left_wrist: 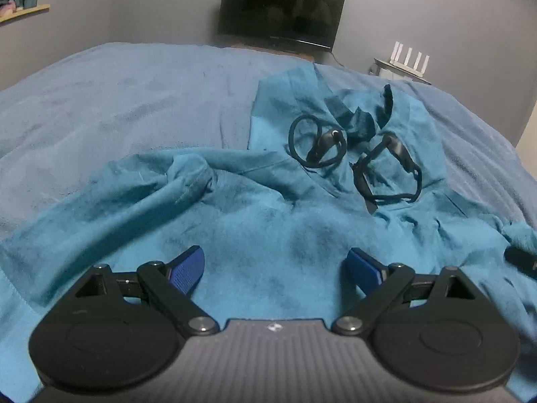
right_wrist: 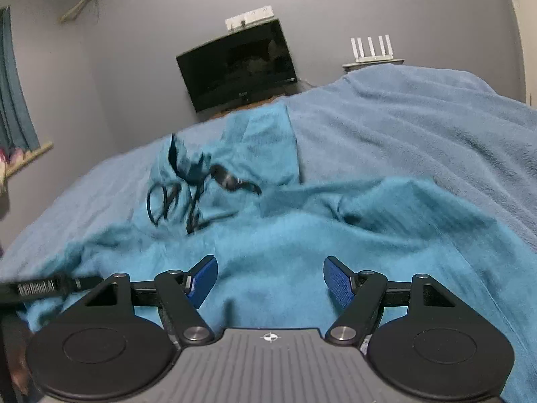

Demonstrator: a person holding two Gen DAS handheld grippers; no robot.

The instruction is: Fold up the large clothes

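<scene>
The teal fleece garment with black drawcords [left_wrist: 268, 221] lies spread and rumpled on the bed covered by a pale blue blanket [left_wrist: 117, 100], filling the lower half of both wrist views. Its hood end, with the looped cords [left_wrist: 335, 147], sits at centre right of the left wrist view and at centre left of the right wrist view; a bunched sleeve or flap [left_wrist: 188, 174] humps up at middle left.

The step in hand looks like choosing a fresh hold for the next fold. To do it well, each gripper should drop onto an edge or seam, not the flat middle of the cloth, pinch a single layer, and the two should lift together so the fold line stays straight; the ridge at middle left wants smoothing first.

The left gripper [left_wrist: 273, 268] stands with its blue pads [left_wrist: 188, 270] wide apart above the fabric, nothing between them. The right gripper [right_wrist: 270, 282] is likewise spread, a little narrower, hovering over the cloth and holding nothing
</scene>
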